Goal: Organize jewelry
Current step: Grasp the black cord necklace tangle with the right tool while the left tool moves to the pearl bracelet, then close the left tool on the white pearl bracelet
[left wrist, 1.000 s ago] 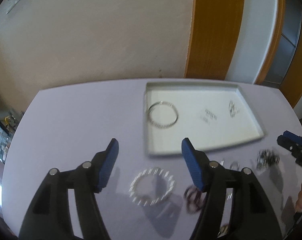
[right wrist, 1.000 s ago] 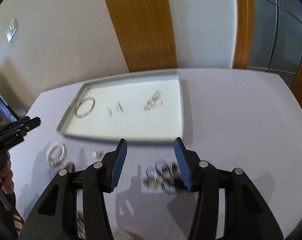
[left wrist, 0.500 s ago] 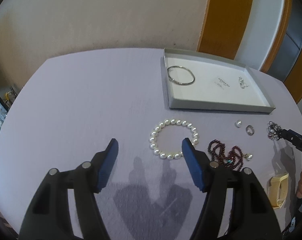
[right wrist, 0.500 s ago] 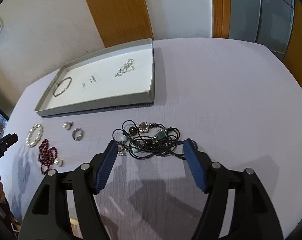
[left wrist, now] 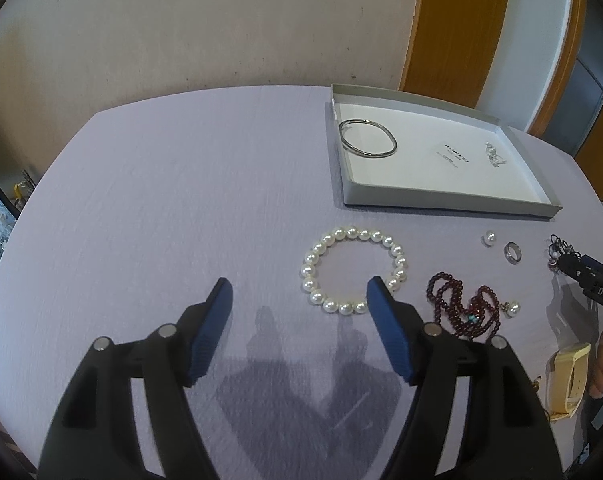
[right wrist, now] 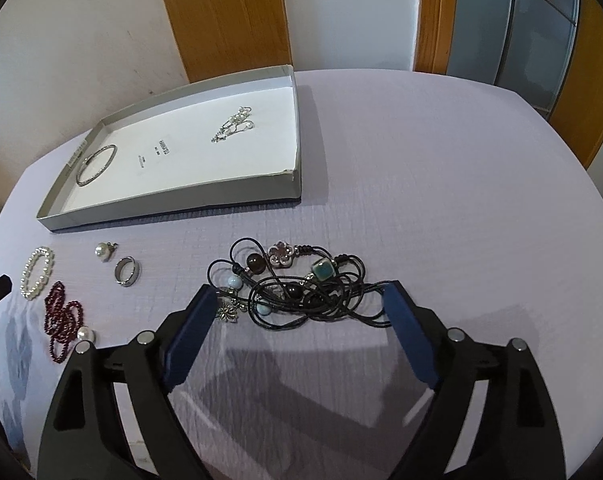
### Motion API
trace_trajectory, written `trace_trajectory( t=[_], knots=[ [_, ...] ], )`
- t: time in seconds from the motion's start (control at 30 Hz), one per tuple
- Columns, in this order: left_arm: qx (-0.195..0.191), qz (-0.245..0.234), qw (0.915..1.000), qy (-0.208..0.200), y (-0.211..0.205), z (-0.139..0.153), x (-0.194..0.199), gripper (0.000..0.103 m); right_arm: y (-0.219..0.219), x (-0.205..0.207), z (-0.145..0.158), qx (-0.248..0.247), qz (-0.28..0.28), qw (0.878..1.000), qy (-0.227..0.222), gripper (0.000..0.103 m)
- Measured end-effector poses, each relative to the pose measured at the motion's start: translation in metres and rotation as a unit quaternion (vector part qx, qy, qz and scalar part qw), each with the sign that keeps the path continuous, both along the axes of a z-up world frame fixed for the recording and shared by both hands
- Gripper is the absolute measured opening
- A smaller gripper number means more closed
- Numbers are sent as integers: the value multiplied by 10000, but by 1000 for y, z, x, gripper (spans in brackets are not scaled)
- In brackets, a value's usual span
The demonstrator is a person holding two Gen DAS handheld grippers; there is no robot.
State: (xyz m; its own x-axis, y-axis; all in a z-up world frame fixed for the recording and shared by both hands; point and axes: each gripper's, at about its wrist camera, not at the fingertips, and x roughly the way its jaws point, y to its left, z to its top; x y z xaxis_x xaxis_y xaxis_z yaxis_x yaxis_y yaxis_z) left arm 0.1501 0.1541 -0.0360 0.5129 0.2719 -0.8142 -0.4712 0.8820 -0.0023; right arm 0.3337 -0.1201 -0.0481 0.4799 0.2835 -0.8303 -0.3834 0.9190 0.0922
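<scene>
Matt cloth and card are set against glossy beads and polished metal.
The table (right wrist: 441,184) is covered in a matt, finely ribbed lilac cloth. The tray (right wrist: 173,204) is made of matt grey card. A glossy sheen is shown by the pearl bracelet (left wrist: 353,270), polished metal by the bangle (left wrist: 367,138) and ring (right wrist: 127,271). The corded necklace (right wrist: 301,288) is strung on dull black cord with glazed beads.

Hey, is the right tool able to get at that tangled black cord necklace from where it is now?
Probably yes. The right tool is open, its blue pads either side of the black cord necklace, which lies loose on the table with nothing lying over it.
</scene>
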Motion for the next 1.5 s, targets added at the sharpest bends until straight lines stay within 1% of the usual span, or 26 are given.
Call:
trace_trajectory(
  t=[0.13, 0.3, 0.37, 0.43, 0.47, 0.53, 0.57, 0.63, 0.7, 0.73, 0.97, 1.1, 1.23, 1.37, 1.47, 1.5],
  knots=[
    [1, 16, 10000, 27, 0, -2, 1, 70, 6, -2, -3, -148, 9, 9999, -66, 92],
    [-3, 37, 10000, 61, 4, -3, 2, 70, 7, -4, -4, -206, -5, 9996, -189, 91],
    [-14, 53, 10000, 72, 7, -4, 2, 70, 9, -7, -4, -287, 50, 9991, -303, 83],
    [-17, 67, 9999, 83, 8, -5, 1, 70, 10, -10, -3, -229, 161, 9990, -348, 65],
    [-22, 64, 9999, 85, 8, -6, 1, 70, 10, -12, -1, -221, 222, 9988, -373, 62],
    [-30, 65, 9999, 96, 8, -6, 2, 70, 10, -15, 1, -184, 298, 9987, -378, 45],
    [-38, 55, 9999, 100, 7, -7, 2, 70, 12, -15, 0, -177, 312, 9986, -380, 42],
    [-45, 37, 9999, 103, 7, -7, 3, 70, 10, -15, 1, -130, 329, 9986, -383, 26],
    [-58, 21, 9999, 103, 5, -8, 4, 70, 7, -13, 1, -79, 326, 9987, -387, 19],
    [-67, 19, 9999, 100, 5, -8, 3, 70, 7, -12, 1, -42, 328, 9987, -384, 17],
    [-155, 37, 9998, 115, 11, -11, 2, 70, -6, -5, 6, 331, 220, 9989, -241, 15],
    [-255, 62, 9996, 134, 13, -13, 4, 70, -22, 2, 20, 675, 59, 9973, -273, 14],
    [-234, 33, 9996, 159, 8, -16, 12, 70, -32, 4, 32, 827, -8, 9959, -357, 13],
    [-196, 20, 9996, 214, 6, -19, 19, 70, -33, 2, 35, 873, 37, 9954, -398, 13],
    [-206, 51, 9994, 268, 7, -23, 24, 66, -31, 1, 35, 954, 63, 9947, -366, 13],
    [-226, 59, 9993, 297, 7, -25, 25, 61, -31, 1, 35, 965, 71, 9946, -369, 13]
  ],
)
